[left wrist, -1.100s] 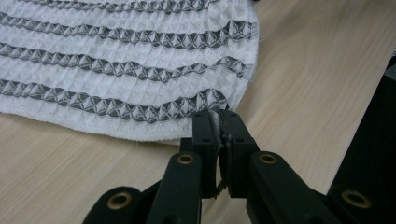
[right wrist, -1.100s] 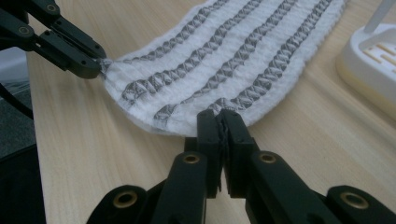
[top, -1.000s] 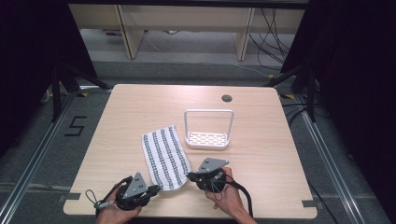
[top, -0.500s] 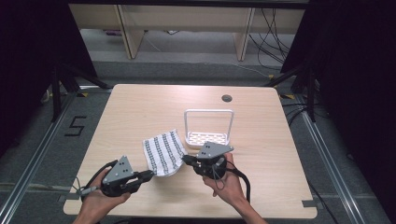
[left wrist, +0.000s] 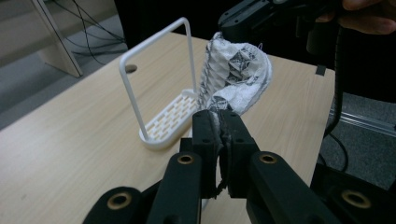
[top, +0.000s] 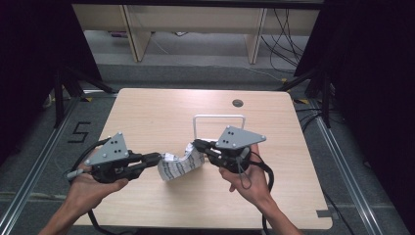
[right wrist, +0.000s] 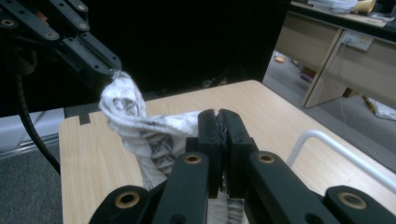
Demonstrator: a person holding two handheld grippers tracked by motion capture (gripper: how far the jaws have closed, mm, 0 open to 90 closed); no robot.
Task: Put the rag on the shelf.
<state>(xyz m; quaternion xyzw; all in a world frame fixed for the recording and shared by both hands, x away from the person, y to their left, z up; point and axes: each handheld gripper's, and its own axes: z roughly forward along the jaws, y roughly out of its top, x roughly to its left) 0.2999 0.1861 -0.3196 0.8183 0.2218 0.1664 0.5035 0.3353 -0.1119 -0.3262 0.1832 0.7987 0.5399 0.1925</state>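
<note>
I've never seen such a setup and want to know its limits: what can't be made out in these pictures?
- Cloth pattern: high view, too small; bunched in both gripper views.
- Cloth corners: clamped inside the left gripper and the right gripper.
- Rack base: high view, hidden behind the right gripper.
- Rack in the right gripper view: cut off by the edge.

I see a white wire-framed plastic rack [top: 219, 123] with a slotted tray standing upright on the light wooden table [top: 161, 110], just beyond my right tongs. A small round dark grommet hole [top: 238, 103] sits farther off. Pale wooden desk legs [top: 131, 32] stand on the grey floor [top: 44, 152], well past both tongs.
</note>
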